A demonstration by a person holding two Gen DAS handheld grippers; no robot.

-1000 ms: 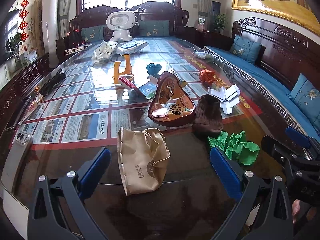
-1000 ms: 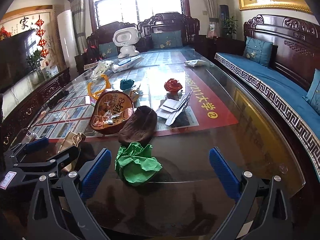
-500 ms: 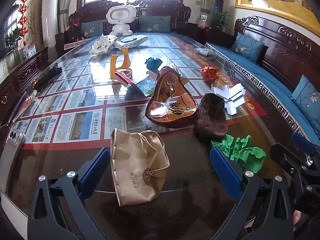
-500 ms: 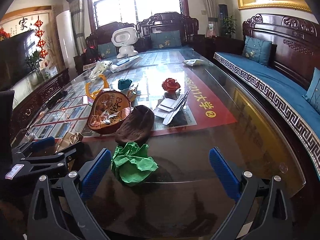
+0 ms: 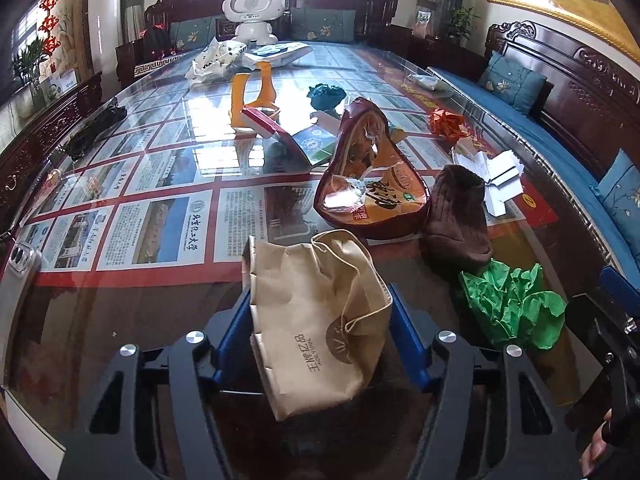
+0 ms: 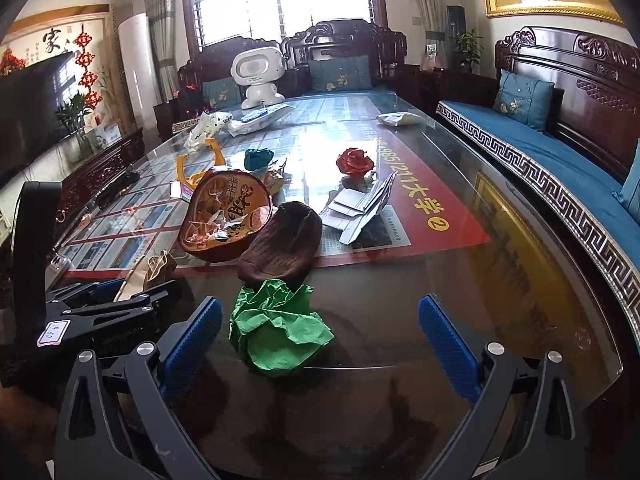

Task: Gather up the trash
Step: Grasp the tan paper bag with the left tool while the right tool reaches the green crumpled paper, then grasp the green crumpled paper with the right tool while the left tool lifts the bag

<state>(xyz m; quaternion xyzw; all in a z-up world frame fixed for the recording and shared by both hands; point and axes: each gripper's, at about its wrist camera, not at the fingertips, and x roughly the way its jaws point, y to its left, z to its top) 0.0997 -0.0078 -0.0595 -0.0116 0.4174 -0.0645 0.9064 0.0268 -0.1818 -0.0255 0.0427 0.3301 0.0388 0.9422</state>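
A tan paper bag [image 5: 316,320] lies crumpled on the glass table [image 5: 140,320], near its front edge. My left gripper [image 5: 319,296] is around the bag; its jaws are closing and both blue pads [image 5: 234,324] touch the bag's sides. The right wrist view shows that gripper [image 6: 116,300] low on the left, with the bag's top [image 6: 148,272] poking out. My right gripper [image 6: 320,304] is open above the table. Crumpled green paper [image 6: 276,328] lies between its fingers, nearer the left one, untouched.
Behind the bag lie a torn red-orange noodle bowl [image 5: 372,192], a brown knitted sock [image 5: 456,216], folded white paper [image 5: 500,180], and red [image 5: 446,122] and teal [image 5: 326,94] paper balls. A white toy robot [image 5: 252,8] stands at the far end. Blue-cushioned benches [image 6: 540,168] line the right side.
My left gripper came forward and down over the paper bag, and its jaws narrowed from wide apart to touching the bag's sides. The right gripper stayed where it was.
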